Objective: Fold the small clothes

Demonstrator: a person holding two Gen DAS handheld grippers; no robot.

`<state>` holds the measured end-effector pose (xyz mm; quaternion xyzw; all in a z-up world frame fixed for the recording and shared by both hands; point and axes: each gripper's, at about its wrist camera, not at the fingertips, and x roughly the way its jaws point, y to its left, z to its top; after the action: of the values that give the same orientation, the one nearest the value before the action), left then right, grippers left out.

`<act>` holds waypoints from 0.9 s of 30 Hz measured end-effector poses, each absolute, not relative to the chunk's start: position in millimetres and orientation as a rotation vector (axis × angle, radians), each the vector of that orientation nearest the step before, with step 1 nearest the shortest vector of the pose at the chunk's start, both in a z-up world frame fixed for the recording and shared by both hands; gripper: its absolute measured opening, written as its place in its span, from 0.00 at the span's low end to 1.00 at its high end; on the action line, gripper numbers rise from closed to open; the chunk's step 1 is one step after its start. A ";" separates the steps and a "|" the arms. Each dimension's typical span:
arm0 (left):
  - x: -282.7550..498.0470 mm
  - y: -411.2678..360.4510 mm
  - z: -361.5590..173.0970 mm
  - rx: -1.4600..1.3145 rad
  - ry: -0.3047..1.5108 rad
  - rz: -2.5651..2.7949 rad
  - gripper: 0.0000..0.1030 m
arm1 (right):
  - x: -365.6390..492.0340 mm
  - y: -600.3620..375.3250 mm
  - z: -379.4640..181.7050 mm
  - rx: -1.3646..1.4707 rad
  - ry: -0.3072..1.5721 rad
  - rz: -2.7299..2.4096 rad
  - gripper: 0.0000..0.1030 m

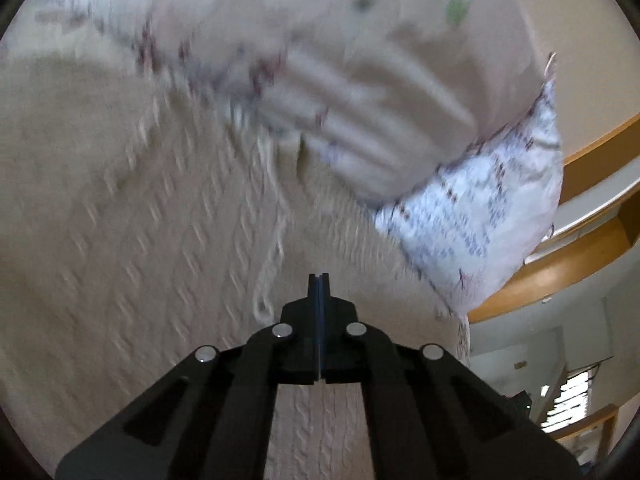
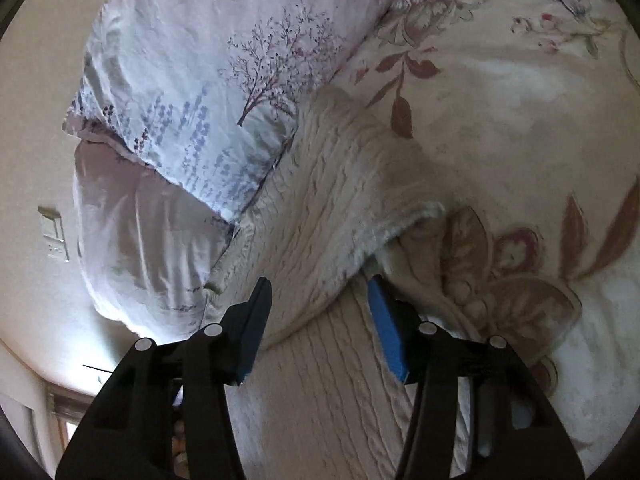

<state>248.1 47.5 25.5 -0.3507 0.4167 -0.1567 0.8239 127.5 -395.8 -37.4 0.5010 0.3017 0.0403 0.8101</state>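
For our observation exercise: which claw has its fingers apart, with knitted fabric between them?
The right claw: its blue-padded fingers stand apart around the cream cable-knit garment. The left claw is shut.

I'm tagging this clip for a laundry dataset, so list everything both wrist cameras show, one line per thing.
cable-knit sweater: one, cream, spread on the bed under both grippers, one part folded over
drawstring: one, cream, lying on the knit ahead of the left gripper
pillow: one, white with lavender and tree print, at the sweater's far edge
bedspread: one, cream with red-brown flowers, beneath everything
wooden shelving: orange-brown, by the wall
left gripper: black, shut, nothing between its pads
right gripper: black, blue pads, open over the fold
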 end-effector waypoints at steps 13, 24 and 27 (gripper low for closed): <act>230.1 38.2 2.7 -0.791 1.060 -0.442 0.20 | 130.1 -405.0 -38.1 1.080 0.572 0.025 0.51; 245.8 22.6 -7.8 -0.871 1.032 -0.321 0.22 | 124.0 -410.8 -39.3 1.088 0.556 0.020 0.51; 235.4 21.1 0.2 -0.839 1.060 -0.312 0.41 | 122.8 -410.5 -38.6 1.085 0.558 0.028 0.51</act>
<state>235.4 21.1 0.2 -0.3866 0.4885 -0.1437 0.7689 122.8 -410.5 -38.6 0.5095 0.2618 0.0130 0.8195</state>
